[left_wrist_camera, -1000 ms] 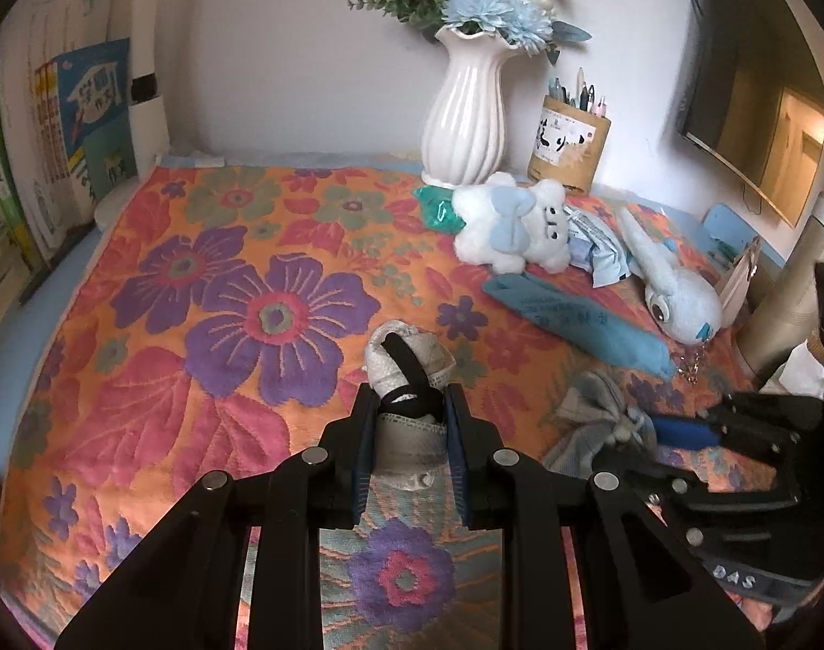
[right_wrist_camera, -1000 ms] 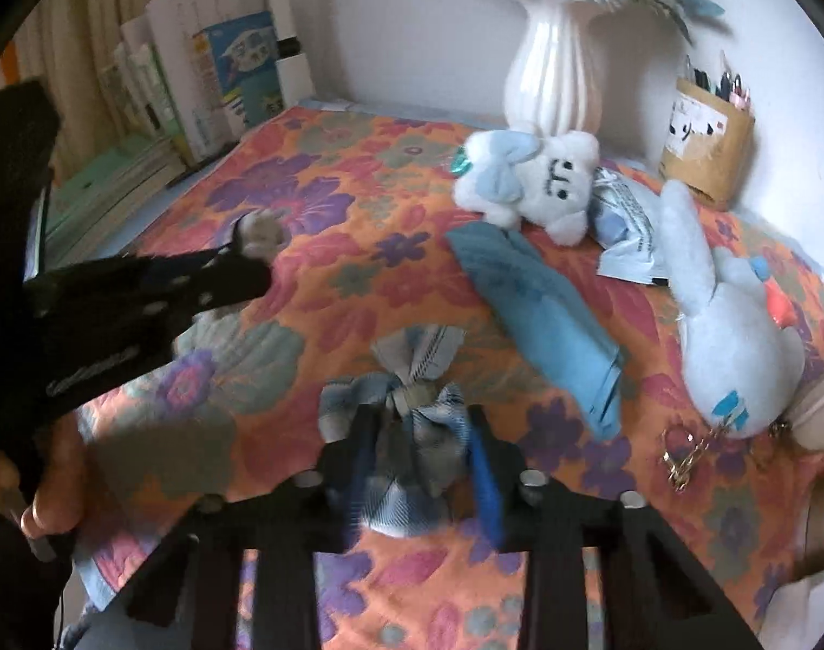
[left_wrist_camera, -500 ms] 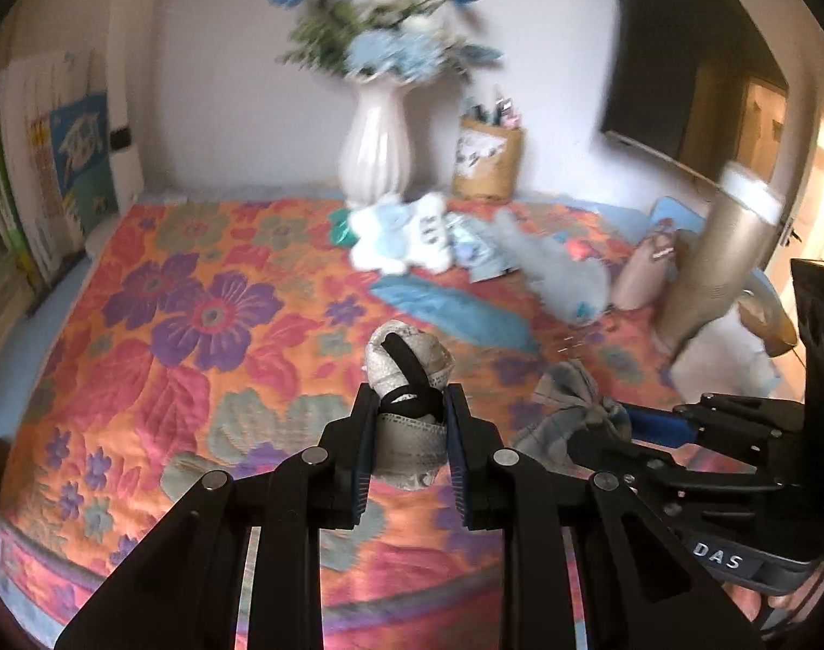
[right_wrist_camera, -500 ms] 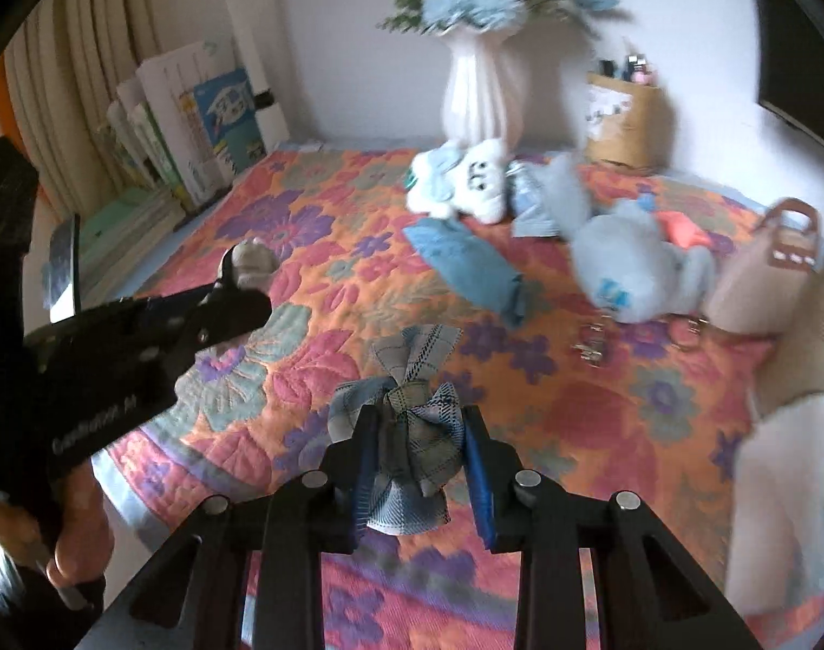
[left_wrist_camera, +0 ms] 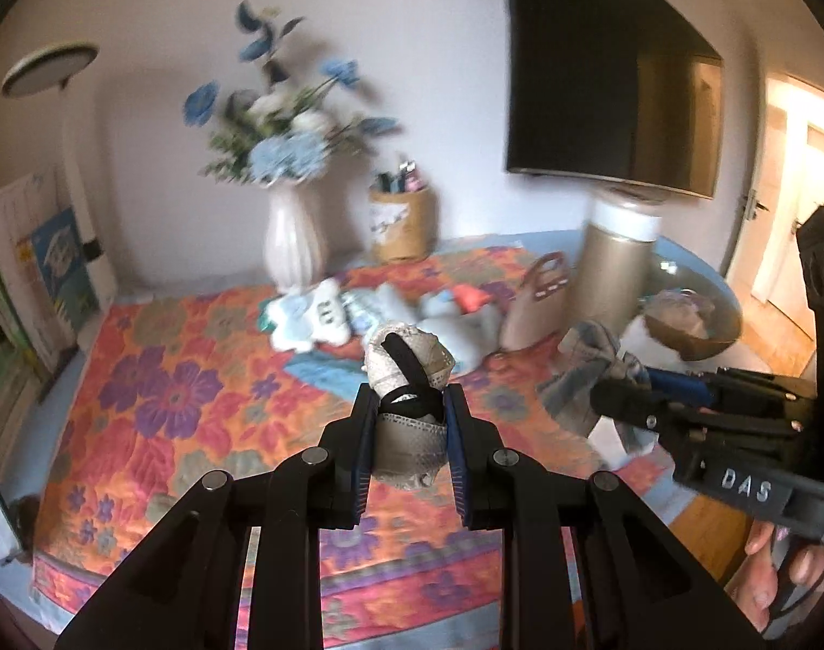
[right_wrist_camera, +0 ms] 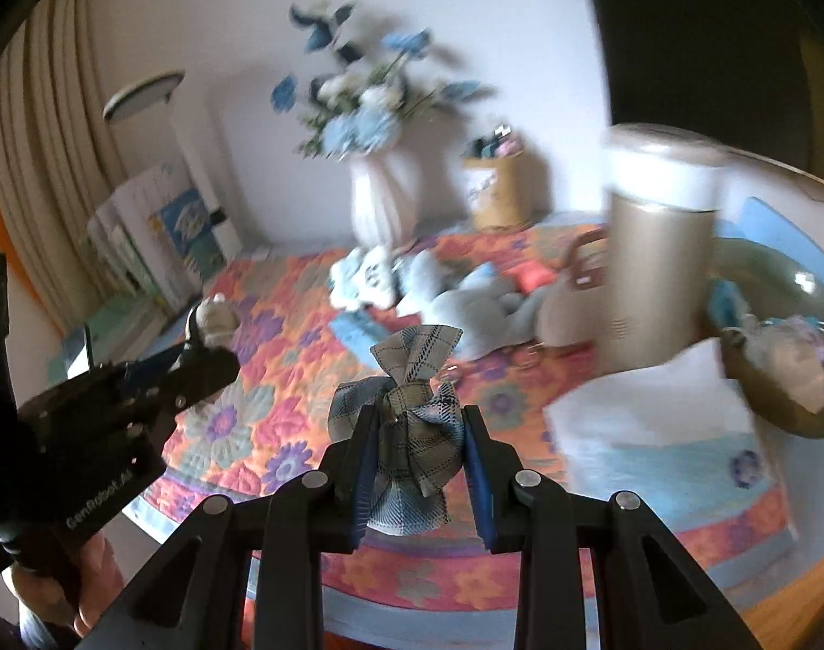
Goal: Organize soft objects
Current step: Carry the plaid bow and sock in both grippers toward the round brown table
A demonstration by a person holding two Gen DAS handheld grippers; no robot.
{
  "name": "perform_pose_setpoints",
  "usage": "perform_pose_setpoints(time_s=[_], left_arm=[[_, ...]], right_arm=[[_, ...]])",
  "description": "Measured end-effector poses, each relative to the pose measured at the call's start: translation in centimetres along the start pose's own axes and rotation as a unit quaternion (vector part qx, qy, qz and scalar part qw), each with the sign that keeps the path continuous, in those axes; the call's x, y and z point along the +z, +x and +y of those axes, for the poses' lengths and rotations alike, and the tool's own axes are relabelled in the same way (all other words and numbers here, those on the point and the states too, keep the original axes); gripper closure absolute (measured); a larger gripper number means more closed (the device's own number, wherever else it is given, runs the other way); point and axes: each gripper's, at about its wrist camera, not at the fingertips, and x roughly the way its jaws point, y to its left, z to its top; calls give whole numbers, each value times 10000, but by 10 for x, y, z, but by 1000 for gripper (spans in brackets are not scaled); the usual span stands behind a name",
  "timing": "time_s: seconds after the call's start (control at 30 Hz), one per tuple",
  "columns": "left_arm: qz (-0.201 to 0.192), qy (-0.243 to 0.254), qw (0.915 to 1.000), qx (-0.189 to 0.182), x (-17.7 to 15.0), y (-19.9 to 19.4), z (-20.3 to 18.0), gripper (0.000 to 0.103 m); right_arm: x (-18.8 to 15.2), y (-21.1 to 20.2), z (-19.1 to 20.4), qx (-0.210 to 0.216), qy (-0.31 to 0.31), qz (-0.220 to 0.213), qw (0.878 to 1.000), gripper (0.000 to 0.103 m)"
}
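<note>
My left gripper (left_wrist_camera: pixel 409 422) is shut on a beige rolled cloth with a black band (left_wrist_camera: pixel 409 374), held in the air above the flowered quilt (left_wrist_camera: pixel 163 384). My right gripper (right_wrist_camera: pixel 418 436) is shut on a grey-blue checked fabric bow (right_wrist_camera: pixel 414 384), also lifted off the quilt. The right gripper (left_wrist_camera: pixel 623 406) shows at the right of the left wrist view with the bow (left_wrist_camera: pixel 585 374) at its tip. The left gripper (right_wrist_camera: pixel 206 357) shows at the left of the right wrist view. White and pale blue plush toys (right_wrist_camera: pixel 368 279) and a blue cloth (right_wrist_camera: pixel 358 327) lie further back on the quilt.
A white vase of blue flowers (left_wrist_camera: pixel 295 238) and a pen holder (left_wrist_camera: pixel 401 225) stand at the wall. A tan handbag (left_wrist_camera: pixel 536 300), a gold cylinder (right_wrist_camera: pixel 655 265) and a bowl holding soft things (right_wrist_camera: pixel 785 379) stand to the right. White-and-blue fabric (right_wrist_camera: pixel 661 433) lies before the bowl. Books (left_wrist_camera: pixel 38 281) lean left.
Both grippers have risen and pulled back from the quilt with their objects still held. The views have swung right, bringing the gold cylinder and the bowl into sight.
</note>
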Motion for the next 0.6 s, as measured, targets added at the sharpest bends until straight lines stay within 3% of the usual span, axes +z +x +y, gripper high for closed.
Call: perform_pose_setpoints(time_s=[0.33, 0.6], left_arm=[[-296, 537, 9937, -938, 22, -20, -83, 82], [-199, 875, 9788, -1841, 47, -4, -157, 82]], right_arm=[[-2, -70, -69, -444, 636, -566, 9954, 74], [-9, -120, -143, -893, 1260, -1026, 9827, 74]])
